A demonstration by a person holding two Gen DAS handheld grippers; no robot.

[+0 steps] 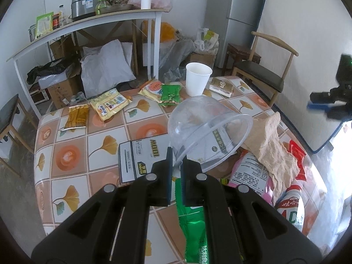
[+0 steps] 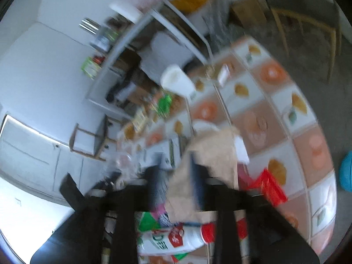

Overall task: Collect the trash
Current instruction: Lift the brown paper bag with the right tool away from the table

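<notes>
Left claw [image 1: 176,160]: closed on the rim of a clear plastic bowl [image 1: 204,127], which is tipped on its side with its mouth facing the near right of the table [image 1: 70,136]. The bowl lies over a white printed box [image 1: 143,156] near the table's middle. A crumpled brown paper bag [image 1: 272,145] rests just beside the bowl, toward the right edge, over a pink packet [image 1: 253,176]. A white bottle with a red cap [image 1: 290,206] lies at the near right edge.

At the far edge stand a white paper cup [image 1: 198,79], a green snack packet [image 1: 170,94] and yellow packets [image 1: 109,105].

Right claw [image 2: 176,171]: view heavily blurred. The fingers sit on either side of the brown paper bag [image 2: 211,151]; whether they pinch it cannot be determined. The white bottle [image 2: 176,239] lies below the claw.
</notes>
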